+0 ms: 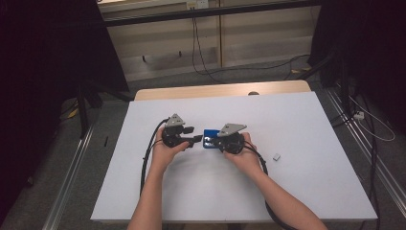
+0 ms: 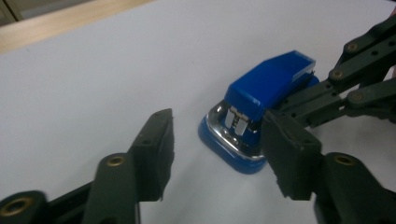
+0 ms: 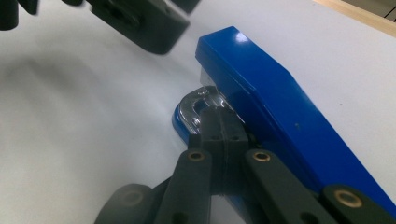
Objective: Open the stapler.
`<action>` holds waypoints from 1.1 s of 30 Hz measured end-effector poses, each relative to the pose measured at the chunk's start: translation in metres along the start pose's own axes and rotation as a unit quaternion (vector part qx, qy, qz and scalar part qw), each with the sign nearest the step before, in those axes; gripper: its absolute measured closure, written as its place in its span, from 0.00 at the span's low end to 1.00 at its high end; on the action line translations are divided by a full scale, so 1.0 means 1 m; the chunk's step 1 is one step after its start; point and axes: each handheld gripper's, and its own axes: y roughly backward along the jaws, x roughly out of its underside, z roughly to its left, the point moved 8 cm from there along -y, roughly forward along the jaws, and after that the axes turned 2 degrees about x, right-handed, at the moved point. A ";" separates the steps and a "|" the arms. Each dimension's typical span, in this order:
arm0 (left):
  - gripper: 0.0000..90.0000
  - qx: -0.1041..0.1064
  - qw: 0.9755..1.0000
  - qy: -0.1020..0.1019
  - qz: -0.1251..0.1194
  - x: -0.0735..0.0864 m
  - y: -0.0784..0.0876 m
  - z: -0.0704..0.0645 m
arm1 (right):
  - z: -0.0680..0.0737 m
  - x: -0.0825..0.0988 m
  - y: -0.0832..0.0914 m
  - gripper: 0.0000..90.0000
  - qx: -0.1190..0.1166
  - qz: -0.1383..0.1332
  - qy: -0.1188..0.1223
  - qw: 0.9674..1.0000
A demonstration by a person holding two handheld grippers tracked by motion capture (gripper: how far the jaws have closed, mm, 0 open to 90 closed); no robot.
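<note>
Item: blue stapler [image 2: 266,100], on the white table [image 1: 297,182], near its middle and well clear of every edge.

Hidden or unclear: in the high view the stapler is mostly covered by the two grippers, with just a blue patch between them. In the right gripper view its rear end is cut off at the picture's edge. Whether its base is touched from below cannot be told.

Orientation: lies flat, long axis roughly along the table's width. Its metal mouth faces the left gripper [image 2: 217,154]; its rear points toward the right-hand edge.

Left gripper: jaws parted, just before the stapler's mouth, pads not pressing it.

Right gripper [image 3: 219,126]: jaws pressed together, tips lying in the stapler's mouth against the chrome plate.

Also: small grey piece [image 1: 276,156], toward the right edge, well apart.
</note>
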 end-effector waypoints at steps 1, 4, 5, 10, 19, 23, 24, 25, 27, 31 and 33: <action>0.54 0.002 1.000 0.000 0.004 0.001 -0.001 0.000 | 0.000 0.000 0.000 1.00 0.000 0.000 0.000 1.000; 0.67 0.011 1.000 0.007 0.009 0.004 -0.003 0.000 | 0.000 0.000 0.000 1.00 0.002 0.000 0.003 1.000; 0.75 0.011 1.000 0.005 0.009 0.004 -0.003 0.000 | 0.000 0.000 0.000 1.00 0.001 0.000 0.003 1.000; 0.91 0.016 1.000 -0.006 0.012 0.006 -0.004 0.000 | 0.000 0.001 0.000 1.00 -0.003 -0.004 -0.007 1.000; 1.00 0.026 1.000 -0.004 0.010 0.006 -0.009 -0.001 | -0.001 0.001 0.001 1.00 -0.005 -0.001 -0.013 1.000; 1.00 0.026 1.000 0.000 0.008 0.006 -0.010 -0.001 | -0.001 0.001 0.001 1.00 -0.005 0.002 -0.010 1.000; 1.00 0.028 1.000 -0.002 0.009 0.006 -0.010 -0.001 | -0.001 0.001 0.001 1.00 -0.005 0.001 -0.011 1.000; 1.00 0.029 1.000 -0.002 0.010 0.006 -0.011 -0.001 | -0.001 0.001 0.001 1.00 -0.005 0.000 -0.014 1.000; 1.00 0.033 0.999 -0.006 0.012 0.007 -0.012 -0.001 | -0.001 0.001 0.001 1.00 -0.006 0.000 -0.015 1.000; 1.00 0.041 0.999 -0.006 0.013 0.006 -0.014 -0.004 | -0.001 0.001 0.001 1.00 -0.007 0.001 -0.016 1.000; 1.00 0.044 0.999 -0.008 0.014 0.006 -0.015 -0.005 | -0.001 0.001 0.001 1.00 -0.007 0.000 -0.018 1.000</action>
